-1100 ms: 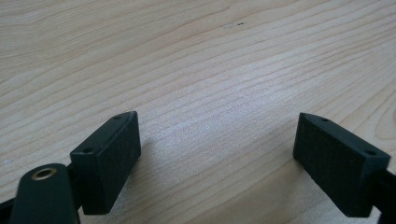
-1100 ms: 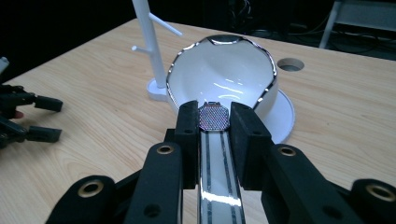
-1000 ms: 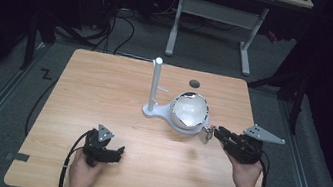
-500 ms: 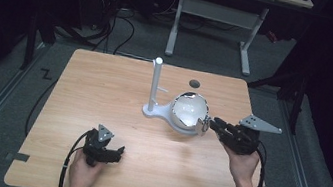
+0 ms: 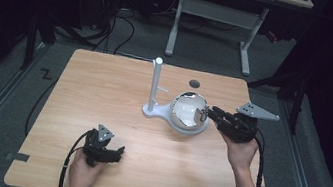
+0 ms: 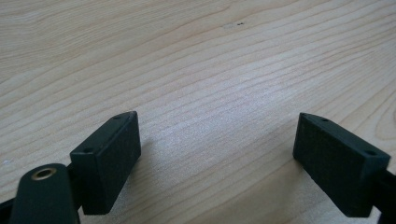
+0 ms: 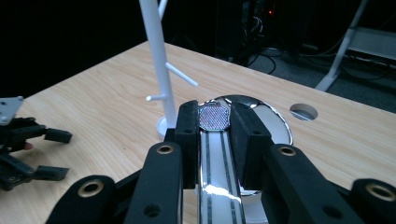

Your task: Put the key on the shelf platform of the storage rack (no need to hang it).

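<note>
Jaws of the right gripper (image 7: 214, 122) pinched a small glittery square charm (image 7: 213, 116) above the shiny metal bowl (image 5: 187, 111), beside the white pegged stand (image 5: 154, 85); left gripper (image 5: 117, 152) gaped empty on the counter (image 5: 103, 93), farther off.

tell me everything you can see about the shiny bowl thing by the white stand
The bowl looks like polished metal, round, mirror-bright inside and reflecting the room. It sits upright on the wooden table, against the base of the white stand. The right gripper has its jaws closed on a flat striped handle or tab at the bowl's rim.
</note>
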Demonstrator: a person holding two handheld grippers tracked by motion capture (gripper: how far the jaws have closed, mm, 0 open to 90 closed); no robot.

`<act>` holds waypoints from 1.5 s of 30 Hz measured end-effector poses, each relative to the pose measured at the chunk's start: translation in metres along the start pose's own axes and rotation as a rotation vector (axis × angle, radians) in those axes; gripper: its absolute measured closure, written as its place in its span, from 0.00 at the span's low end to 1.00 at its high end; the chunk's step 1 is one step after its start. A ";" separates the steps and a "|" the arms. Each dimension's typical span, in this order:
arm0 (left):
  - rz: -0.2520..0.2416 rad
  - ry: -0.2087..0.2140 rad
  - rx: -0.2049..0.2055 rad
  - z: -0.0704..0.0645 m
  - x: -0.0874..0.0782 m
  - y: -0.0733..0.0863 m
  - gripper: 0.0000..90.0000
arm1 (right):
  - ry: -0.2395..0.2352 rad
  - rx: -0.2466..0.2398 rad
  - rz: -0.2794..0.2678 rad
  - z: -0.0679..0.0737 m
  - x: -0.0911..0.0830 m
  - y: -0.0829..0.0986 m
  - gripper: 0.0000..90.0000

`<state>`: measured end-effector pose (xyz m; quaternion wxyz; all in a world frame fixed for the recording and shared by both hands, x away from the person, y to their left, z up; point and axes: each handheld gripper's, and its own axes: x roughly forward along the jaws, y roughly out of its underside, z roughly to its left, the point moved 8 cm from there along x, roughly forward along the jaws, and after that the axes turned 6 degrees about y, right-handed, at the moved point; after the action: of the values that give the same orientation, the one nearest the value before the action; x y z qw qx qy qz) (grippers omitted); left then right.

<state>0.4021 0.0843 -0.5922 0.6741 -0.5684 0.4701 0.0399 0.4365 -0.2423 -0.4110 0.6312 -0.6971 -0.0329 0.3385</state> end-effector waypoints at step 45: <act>0.000 0.001 0.001 0.000 0.000 0.000 0.17 | 0.074 0.087 0.140 -0.027 0.076 0.034 0.83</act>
<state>0.4021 0.0844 -0.5921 0.6741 -0.5681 0.4704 0.0396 0.4957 -0.2362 -0.4753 0.6363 -0.6818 0.0542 0.3569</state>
